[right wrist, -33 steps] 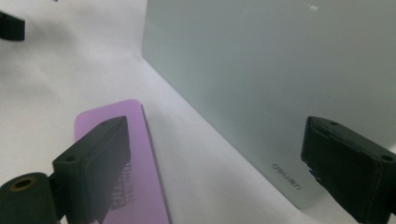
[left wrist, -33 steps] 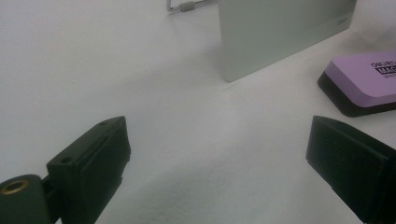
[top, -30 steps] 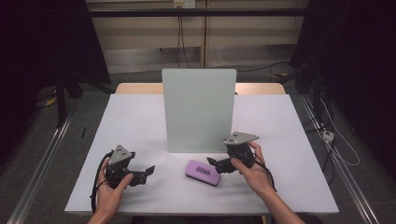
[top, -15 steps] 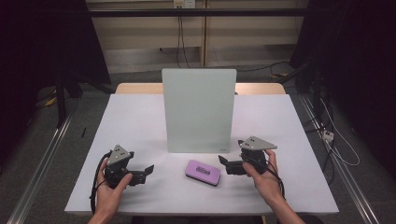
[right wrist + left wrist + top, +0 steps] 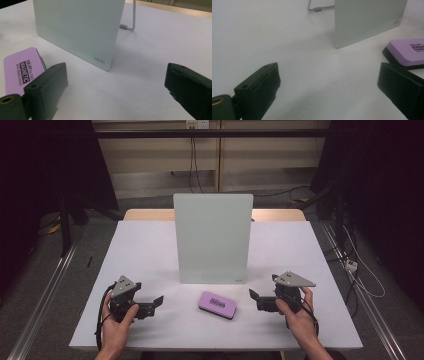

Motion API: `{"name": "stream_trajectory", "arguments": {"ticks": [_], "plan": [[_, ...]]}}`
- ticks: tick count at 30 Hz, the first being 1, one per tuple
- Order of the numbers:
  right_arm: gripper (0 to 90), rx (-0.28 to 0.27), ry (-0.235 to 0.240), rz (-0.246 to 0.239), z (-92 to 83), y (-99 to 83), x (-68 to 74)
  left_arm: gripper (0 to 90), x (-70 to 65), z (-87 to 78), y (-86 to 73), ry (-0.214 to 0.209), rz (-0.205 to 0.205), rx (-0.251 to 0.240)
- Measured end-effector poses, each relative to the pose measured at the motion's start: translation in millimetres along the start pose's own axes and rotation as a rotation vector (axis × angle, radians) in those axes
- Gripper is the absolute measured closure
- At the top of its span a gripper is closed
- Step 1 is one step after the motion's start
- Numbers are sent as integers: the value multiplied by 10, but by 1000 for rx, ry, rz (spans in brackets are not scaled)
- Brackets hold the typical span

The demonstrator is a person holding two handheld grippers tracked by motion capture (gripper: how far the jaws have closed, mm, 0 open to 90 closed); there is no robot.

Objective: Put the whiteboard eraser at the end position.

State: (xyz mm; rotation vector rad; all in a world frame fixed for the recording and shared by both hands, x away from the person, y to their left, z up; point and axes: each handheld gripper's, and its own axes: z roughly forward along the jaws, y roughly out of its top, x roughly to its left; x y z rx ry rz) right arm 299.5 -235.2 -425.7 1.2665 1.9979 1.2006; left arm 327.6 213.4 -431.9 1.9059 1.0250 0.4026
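Note:
A purple magnetic whiteboard eraser [image 5: 217, 304] with a black base lies flat on the white table [image 5: 150, 250], just in front of an upright pale glass board [image 5: 212, 238]. My left gripper [image 5: 157, 302] rests on the table left of the eraser, open, with nothing between its jaws. My right gripper [image 5: 253, 298] sits right of the eraser, also open and empty. The eraser [image 5: 407, 51] lies beyond the right jaw in the left gripper view. In the right gripper view the eraser [image 5: 21, 68] lies beside the left jaw, with the board [image 5: 77, 27] ahead.
The board leans on a metal wire stand [image 5: 131, 18] behind it. The table's front edge [image 5: 215, 345] runs just below both hands. A wooden strip [image 5: 280, 215] lines the far edge. Cables [image 5: 350, 265] lie on the floor at the right.
My right gripper has drawn back to the right and down, away from the eraser, and come to rest on the table. The left gripper has barely moved.

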Motion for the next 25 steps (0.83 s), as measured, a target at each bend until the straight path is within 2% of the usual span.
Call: {"name": "stream_trajectory", "arguments": {"ticks": [8, 12, 14, 16, 25], "plan": [[47, -1, -44, -3, -47, -96, -88, 44, 4, -24, 6, 1, 13, -9], [53, -15, -82, 31, -89, -196, -183, 44, 2, -28, 7, 0, 14, -11], [48, -27, -78, 57, -130, -225, -220, 44, 2, -27, 7, 0, 16, -9], [53, -39, -94, 69, -164, -252, -248, 44, 6, -26, 4, 1, 13, -10], [52, -60, -96, 72, -218, -303, -272, 44, 8, 18, 18, -14, 15, -1]]}}
